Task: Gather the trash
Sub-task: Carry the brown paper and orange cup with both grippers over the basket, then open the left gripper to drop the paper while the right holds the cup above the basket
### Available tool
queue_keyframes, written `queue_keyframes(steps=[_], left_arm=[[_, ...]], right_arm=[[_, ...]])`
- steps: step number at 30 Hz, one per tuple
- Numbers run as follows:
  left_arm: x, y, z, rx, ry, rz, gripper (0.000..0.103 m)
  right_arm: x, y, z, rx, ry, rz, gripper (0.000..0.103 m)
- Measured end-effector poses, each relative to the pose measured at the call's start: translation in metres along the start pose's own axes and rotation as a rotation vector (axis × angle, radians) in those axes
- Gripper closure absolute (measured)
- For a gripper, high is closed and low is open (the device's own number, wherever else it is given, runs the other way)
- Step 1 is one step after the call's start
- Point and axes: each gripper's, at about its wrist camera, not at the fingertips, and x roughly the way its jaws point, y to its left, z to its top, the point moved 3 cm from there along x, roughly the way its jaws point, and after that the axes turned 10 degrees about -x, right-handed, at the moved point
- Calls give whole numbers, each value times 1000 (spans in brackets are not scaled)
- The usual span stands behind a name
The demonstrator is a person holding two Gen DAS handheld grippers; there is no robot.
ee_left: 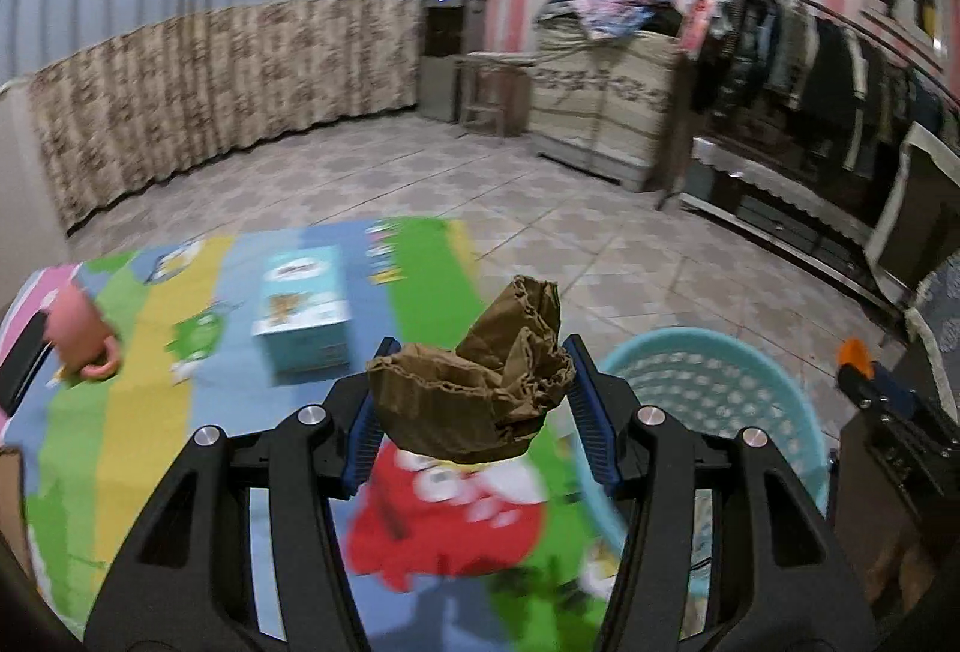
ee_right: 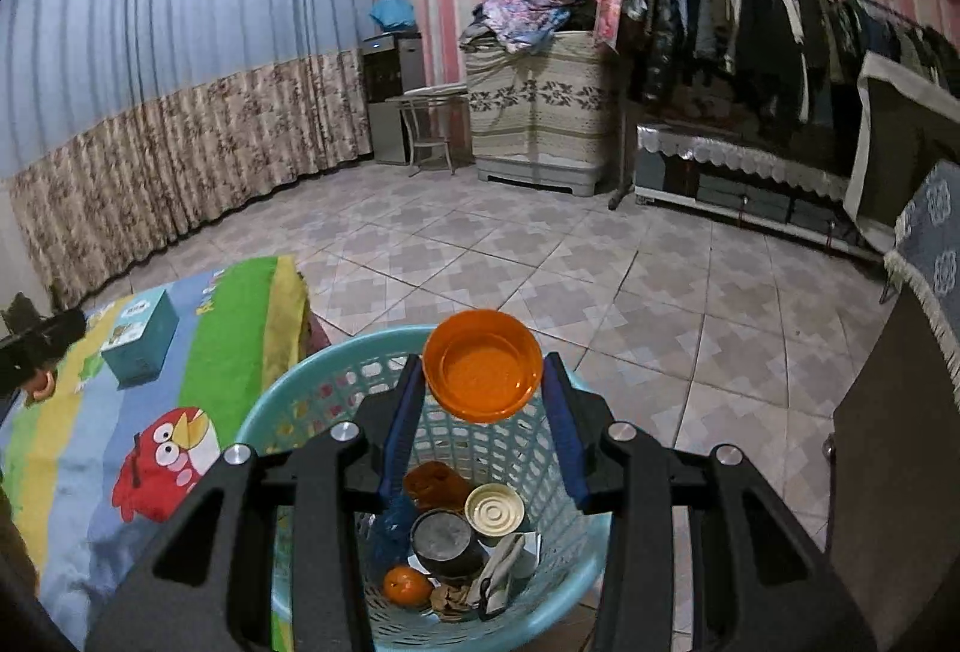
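**Q:** Which gripper stood nearer the light-blue laundry basket (ee_right: 312,400), and what did each carry?

**A:** The right gripper (ee_right: 483,394) was poised directly over the basket's mouth, its jaws clamped on the rim of an orange plastic lid (ee_right: 480,367), which sat face-up and slightly tilted between the blue pads. Beneath it lay the trash already collected: a tin can (ee_right: 447,541), a white lid (ee_right: 493,511) and an orange fruit (ee_right: 407,586).

**Q:** And the left?

**A:** The left gripper (ee_left: 474,388) held a crumpled brown paper bag (ee_left: 480,388) at middling width, above the cartoon-printed mat (ee_left: 120,424). From there the basket (ee_left: 720,382) lay to its right and slightly ahead, so the bag had ground to cover sideways first.

**Q:** What remained on the mat?

**A:** A teal carton (ee_left: 303,313), upright, well to the left of the basket, and a pink object at the mat's left edge, too blurred to name.
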Motion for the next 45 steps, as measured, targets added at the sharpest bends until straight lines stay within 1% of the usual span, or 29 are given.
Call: queue_keyframes(steps=[4, 9, 10, 12, 16, 21, 27, 30, 33, 35, 37, 39, 45], left_arm=[[8, -34, -4, 37, -1, -22, 49], [20, -67, -9, 78, 0, -40, 49], [22, -68, -10, 80, 4, -45, 49], [31, -72, -22, 83, 30, -68, 49], [52, -71, -41, 110, 103, -57, 49], [66, -72, -57, 147, 146, -56, 49], [67, -78, -64, 201, 138, -75, 48], [74, -80, -66, 187, 160, -116, 48], [79, -82, -68, 193, 176, -128, 47], [78, -83, -67, 201, 172, -132, 41], [75, -82, -64, 202, 155, -127, 28], [72, -79, -62, 202, 142, -119, 20], [65, -60, -49, 156, 121, -89, 8]], right_arm=[[6, -13, -6, 29, 9, -7, 63], [9, -27, -9, 73, 8, -13, 63], [10, -29, -10, 79, 8, -14, 63], [10, -31, -13, 84, 11, -17, 63], [10, -34, -16, 86, 13, -34, 63], [13, -37, -21, 106, 22, -35, 63], [16, -28, -22, 91, 34, -22, 63], [18, -21, -23, 75, 40, -17, 63], [19, -16, -24, 63, 48, -12, 63], [22, -15, -25, 60, 58, -11, 63], [25, -15, -27, 59, 66, -10, 63], [25, -13, -28, 60, 71, -7, 63], [34, -1, -30, 57, 84, 12, 63]])
